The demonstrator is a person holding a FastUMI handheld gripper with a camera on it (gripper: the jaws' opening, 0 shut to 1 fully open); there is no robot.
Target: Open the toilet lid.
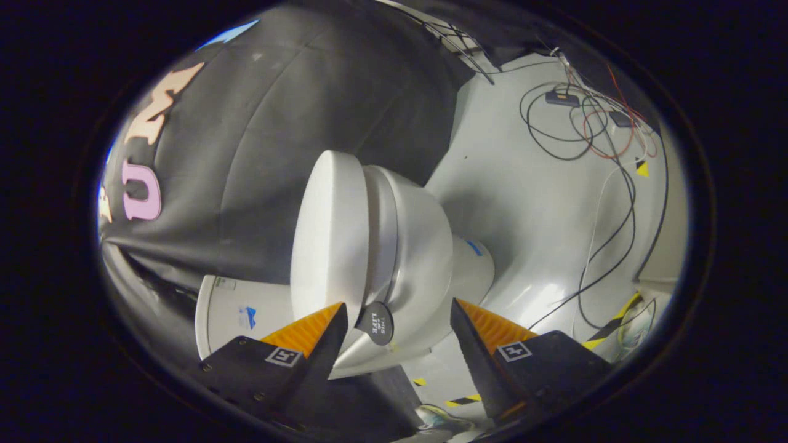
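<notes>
Gripper (399, 317) with fingers spread wide, pinching nothing; a small dark round tab (377, 322) on the toilet's front edge sits between them, nearer the left finger. The view is rolled sideways: toilet lid (329, 237) is down on the seat, just beyond the left fingertip, with the white bowl (425, 246) to its right and the tank (237, 311) behind the left finger. Loose cables (585, 123) lie on the pale floor (523, 203) far to the right, well apart from the toilet.
</notes>
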